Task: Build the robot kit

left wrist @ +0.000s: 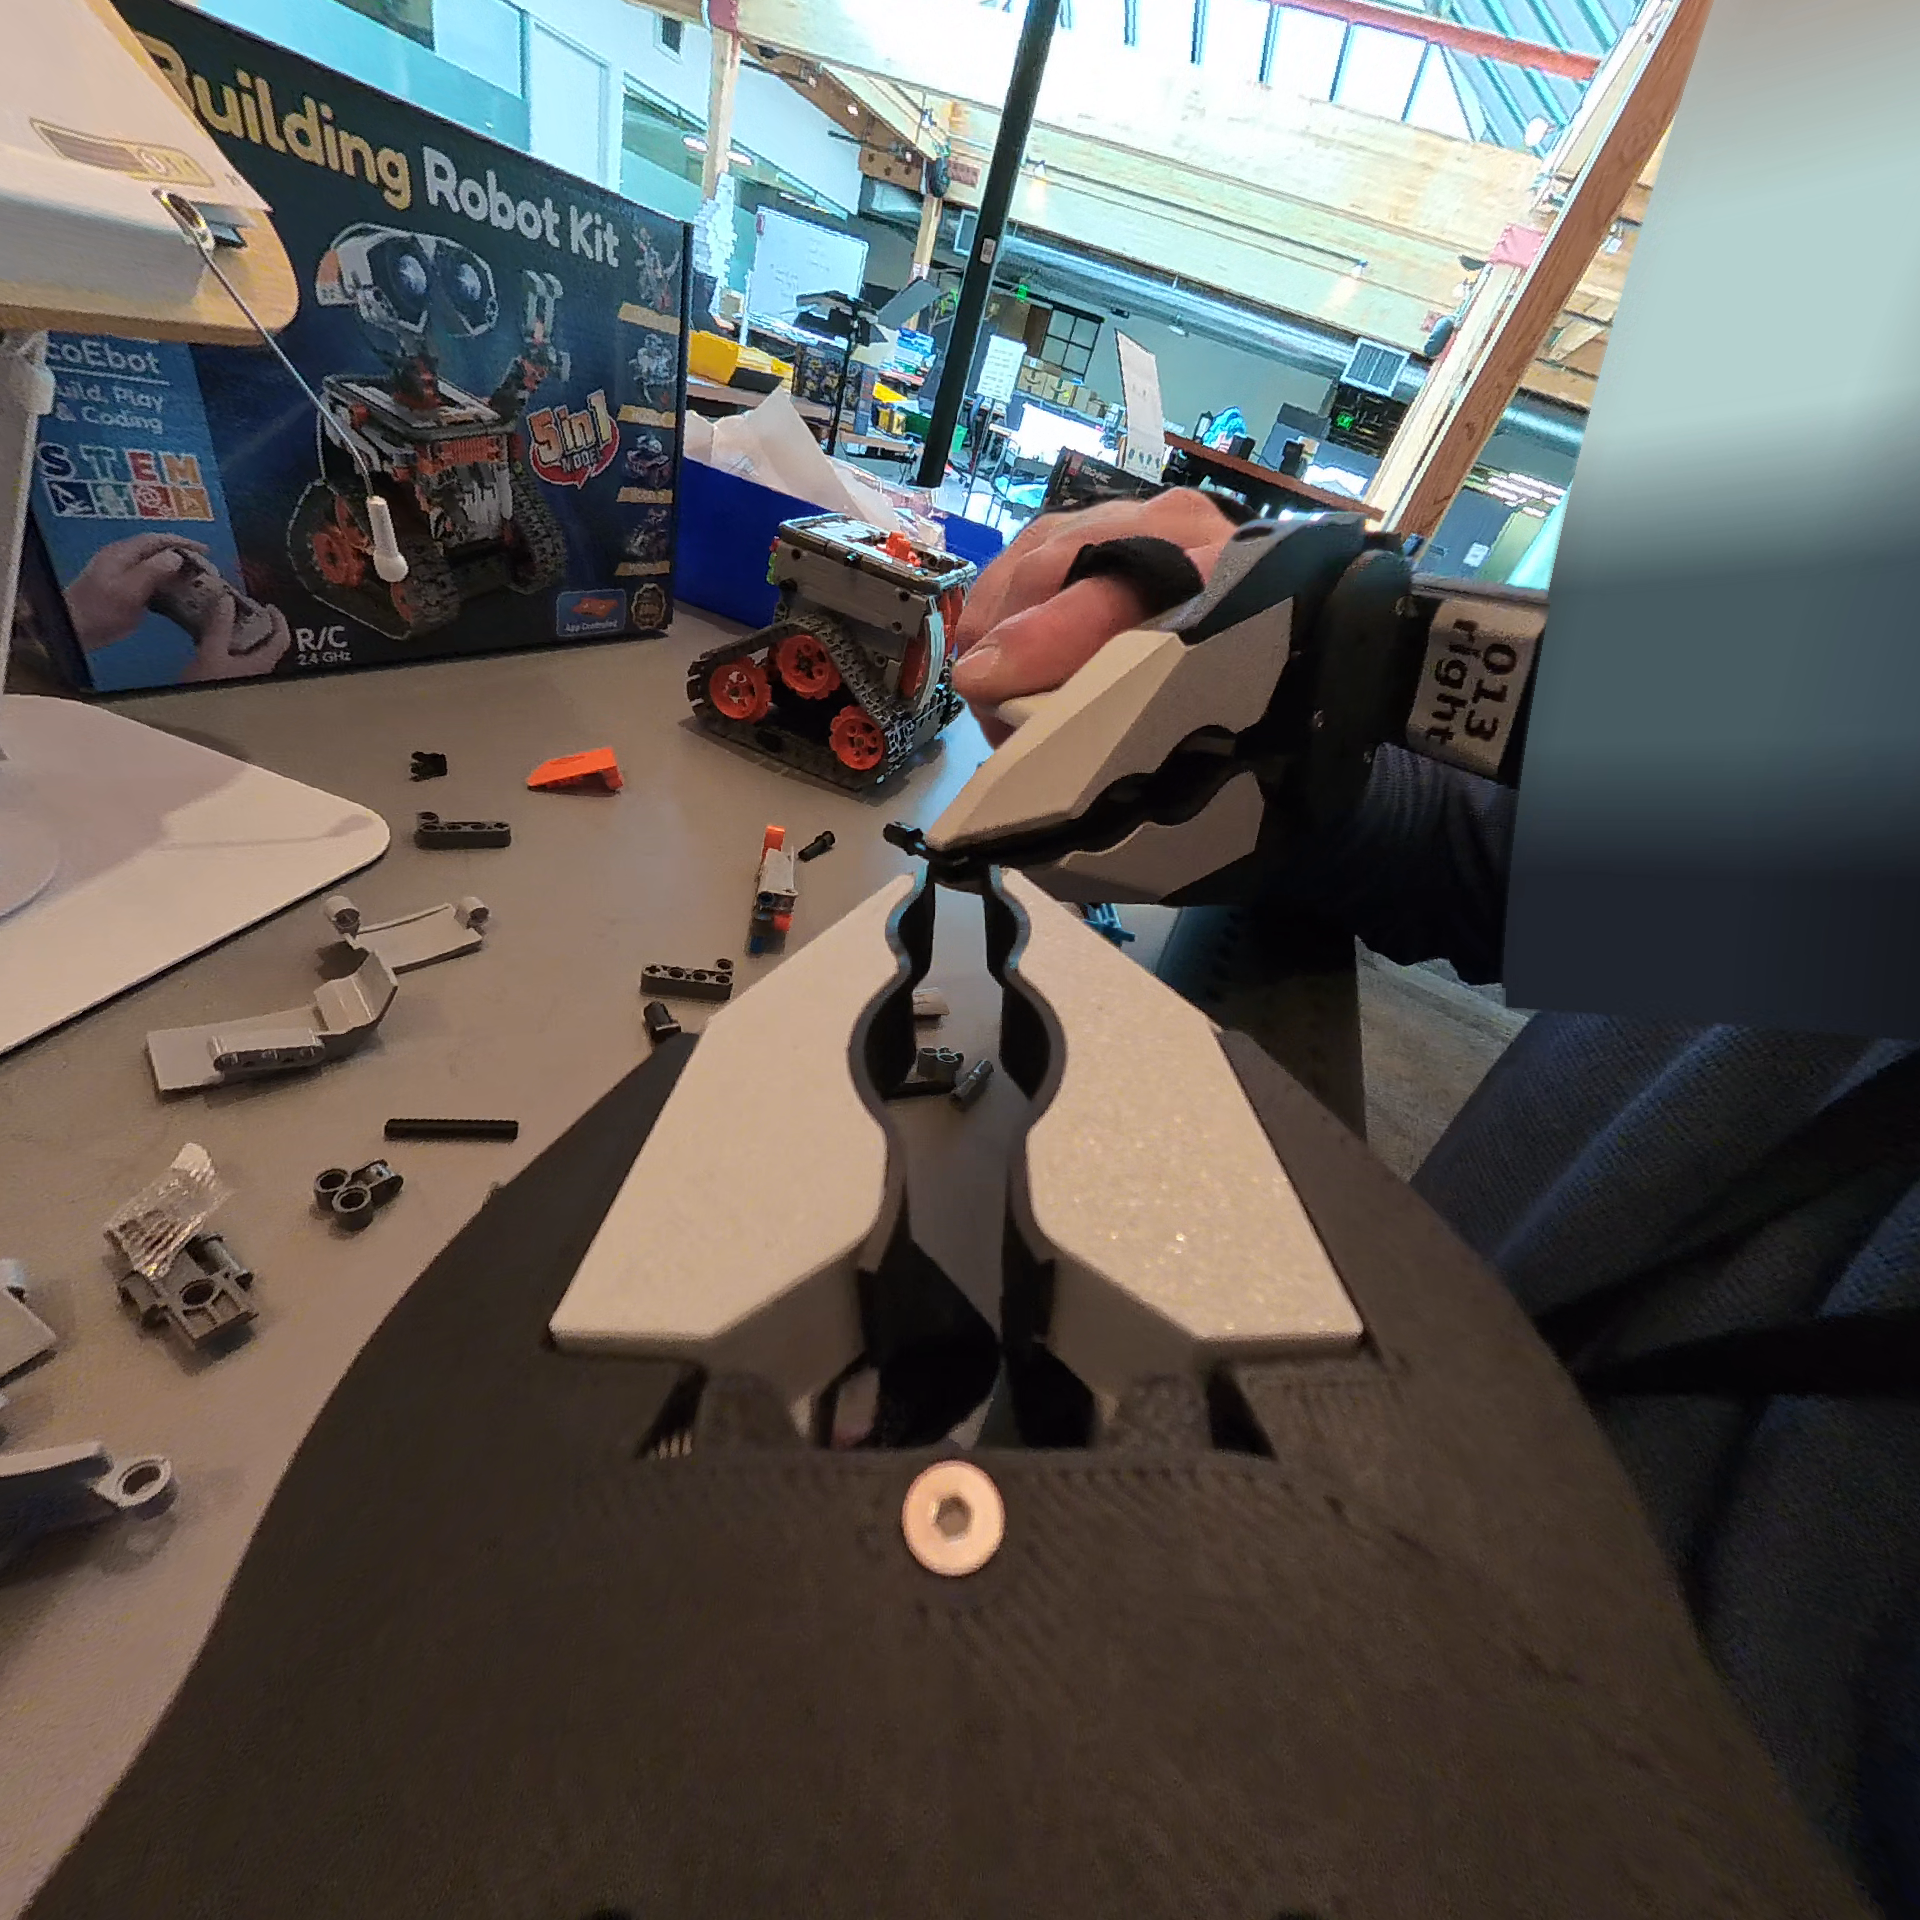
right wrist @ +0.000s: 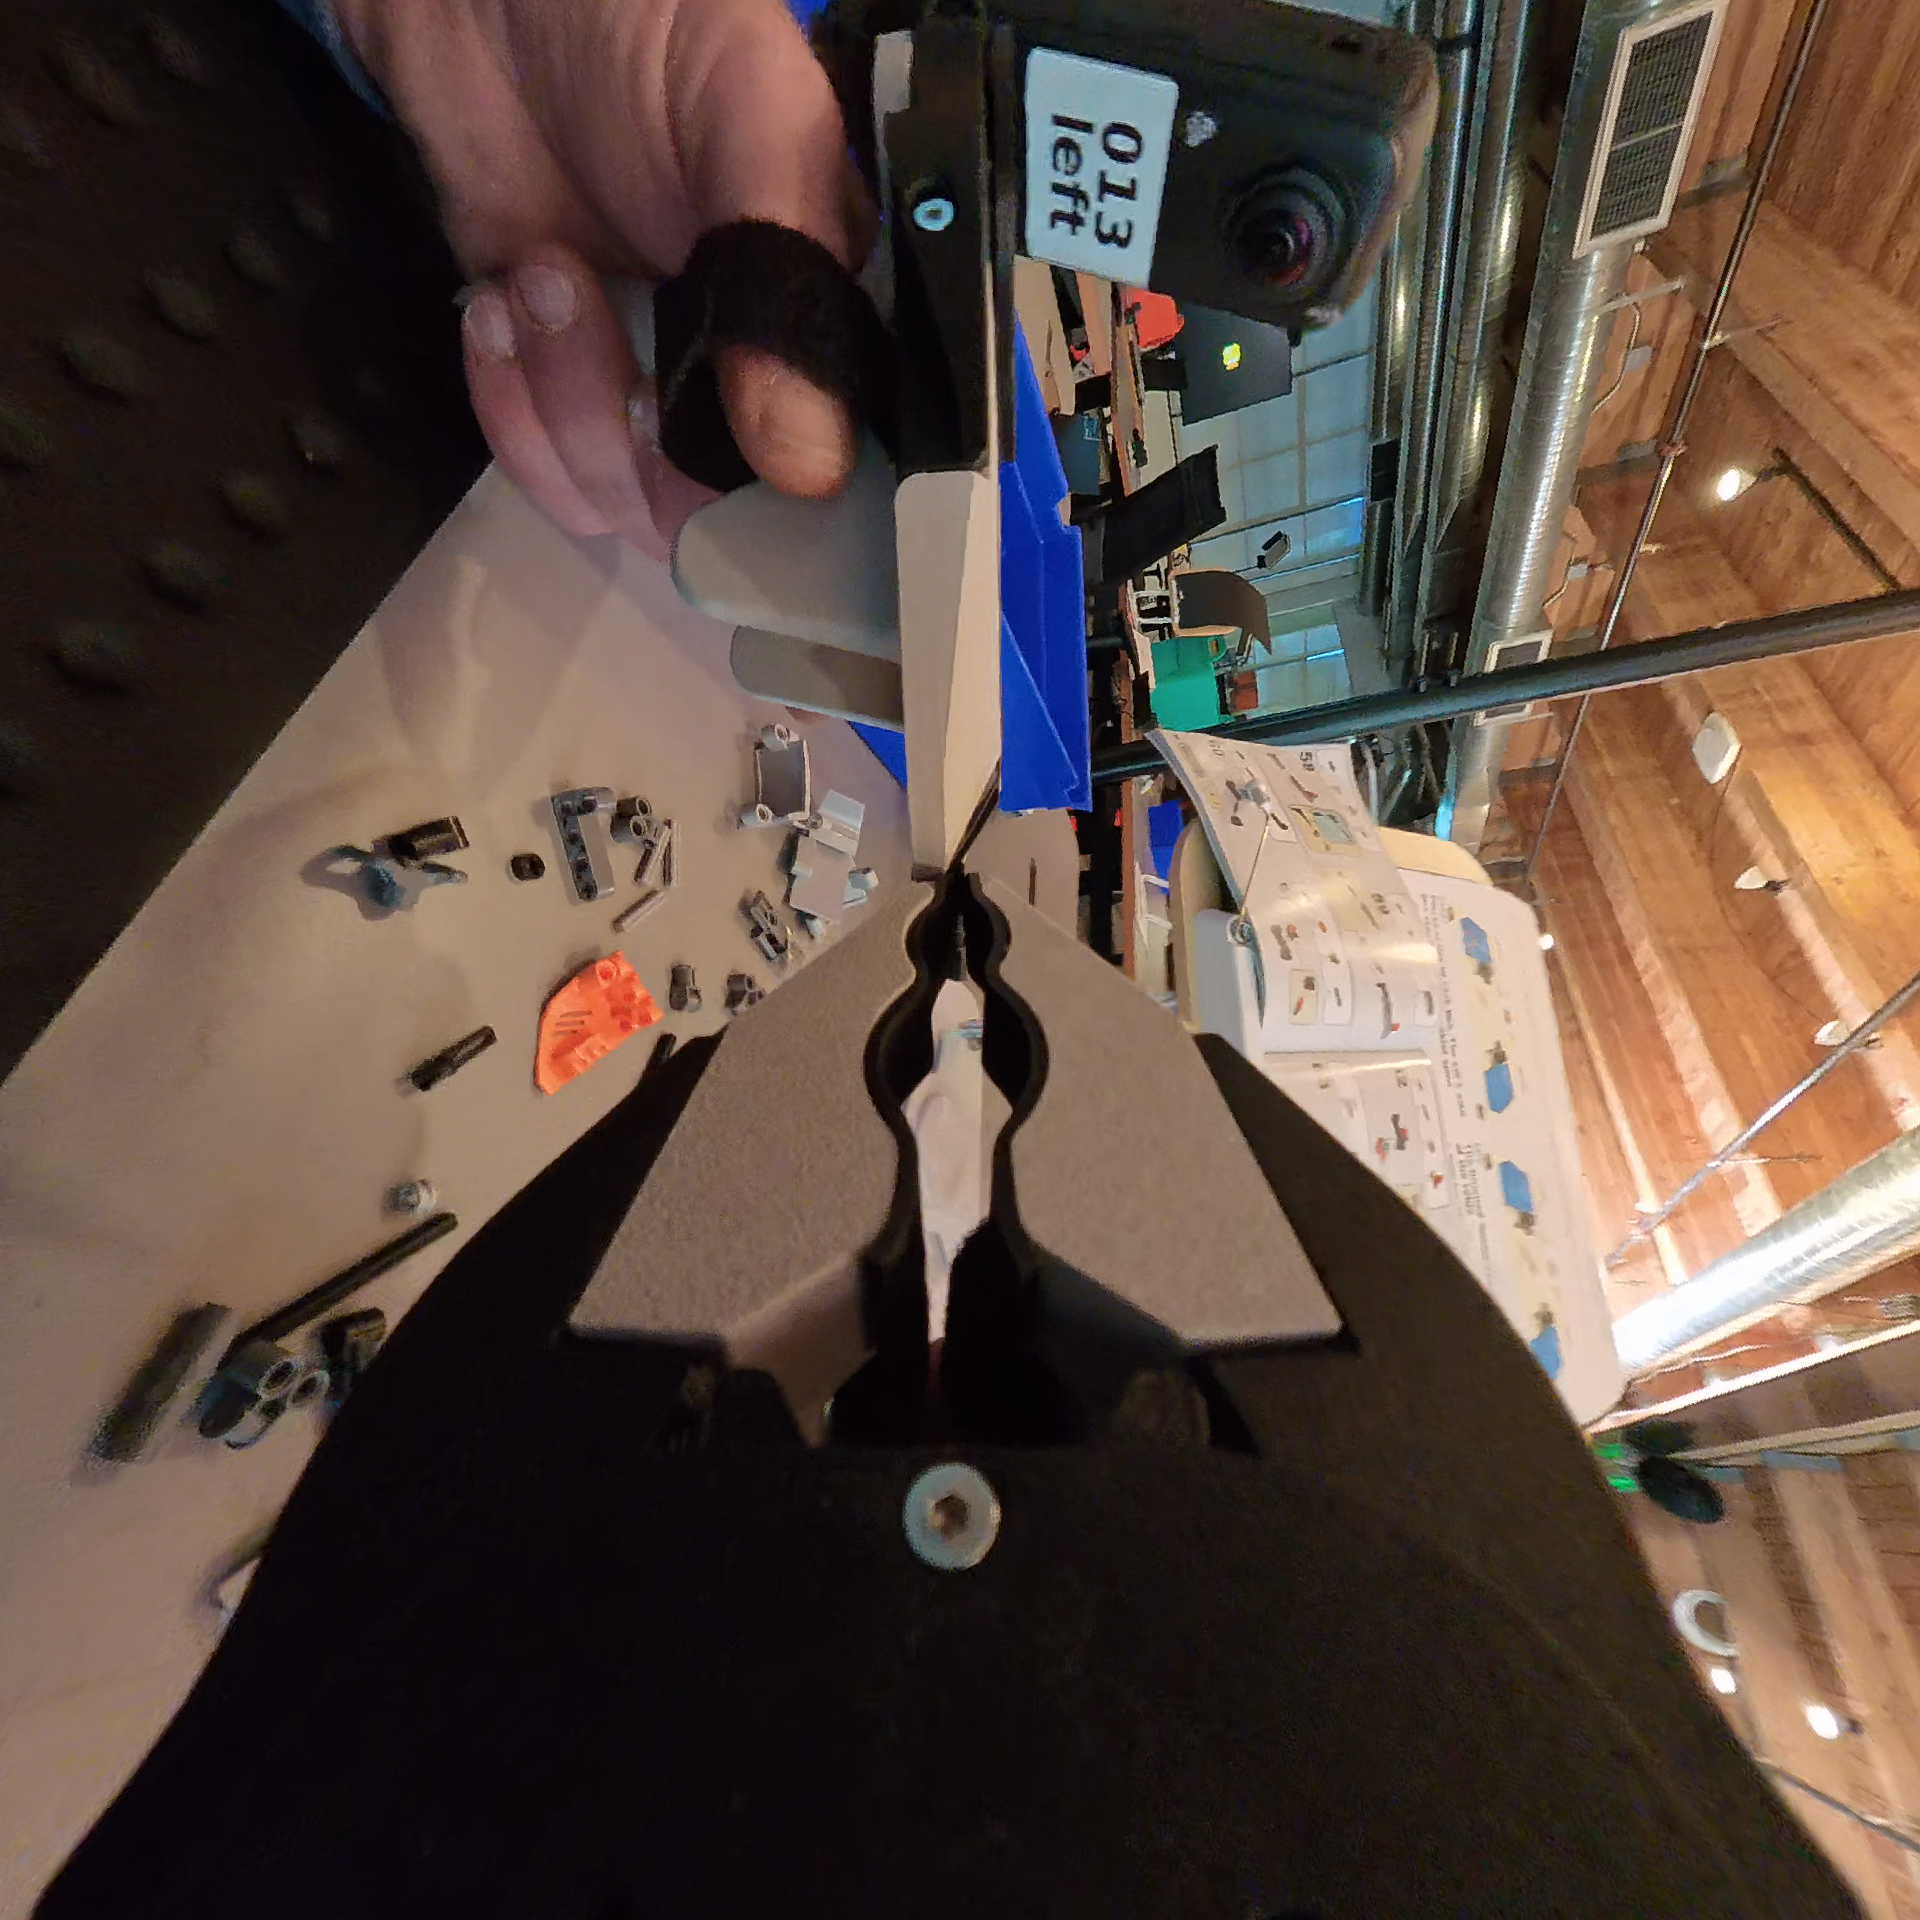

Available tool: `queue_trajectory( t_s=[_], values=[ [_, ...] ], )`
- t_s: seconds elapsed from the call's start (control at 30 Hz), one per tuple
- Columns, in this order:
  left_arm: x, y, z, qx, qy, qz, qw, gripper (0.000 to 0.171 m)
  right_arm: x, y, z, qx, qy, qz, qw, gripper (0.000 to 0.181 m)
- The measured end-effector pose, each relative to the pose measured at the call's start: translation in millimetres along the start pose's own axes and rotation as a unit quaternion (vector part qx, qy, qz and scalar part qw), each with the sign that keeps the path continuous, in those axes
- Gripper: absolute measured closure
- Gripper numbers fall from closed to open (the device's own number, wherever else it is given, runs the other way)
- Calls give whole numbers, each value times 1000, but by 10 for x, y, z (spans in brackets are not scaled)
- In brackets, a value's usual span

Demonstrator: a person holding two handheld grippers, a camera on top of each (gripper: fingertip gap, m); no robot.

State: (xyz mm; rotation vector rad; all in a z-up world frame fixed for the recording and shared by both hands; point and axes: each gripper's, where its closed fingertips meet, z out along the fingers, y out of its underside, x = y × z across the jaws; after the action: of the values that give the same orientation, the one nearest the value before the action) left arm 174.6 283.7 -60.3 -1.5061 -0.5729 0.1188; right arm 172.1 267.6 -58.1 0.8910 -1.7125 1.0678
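Black and tiny, the small pin sits right where your 2 tools meet, up off the desk, in front of the tracked robot model. Your left gripper has its jaws nearly closed, tips pinched together; whether they grip the pin too, I cannot tell. Your right gripper crosses over those tips, its jaws also closed down to a sliver on what looks like that same pin. Watch it: 2 tips on 1 sliver of plastic, and any twist could flick it loose among the scattered black and grey parts near the model, where it would be hard to spot.
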Motion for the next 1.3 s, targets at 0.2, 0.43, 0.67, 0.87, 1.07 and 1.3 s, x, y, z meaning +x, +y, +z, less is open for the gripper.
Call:
queue_trajectory(
  t_s=[0.2, 0.43, 0.67, 0.87, 1.07, 1.3],
  values=[
    [32, -8, -4, 9, 19, -18, 1000, 164, 5, -27, -21, 7, 3, -13, 1000, 181],
    [29, 4, 11, 8, 18, -27, 999, 165, -14, -11, -30, 9, -4, -16, 1000, 181],
    [16, 3, 10, 10, 12, -25, 1000, 167, -38, 17, -25, 8, -9, -13, 1000, 181],
    [-6, 15, 15, 7, 1, -19, 1000, 165, -53, 11, -13, 1, -4, -17, 1000, 181],
    [-6, 15, 10, 10, -4, -12, 1000, 168, -52, 11, 1, -12, 11, -38, 999, 181],
    [26, -15, -3, 21, 11, -12, 1000, 170, -22, -17, -20, -8, 15, -48, 999, 181]
  ],
)
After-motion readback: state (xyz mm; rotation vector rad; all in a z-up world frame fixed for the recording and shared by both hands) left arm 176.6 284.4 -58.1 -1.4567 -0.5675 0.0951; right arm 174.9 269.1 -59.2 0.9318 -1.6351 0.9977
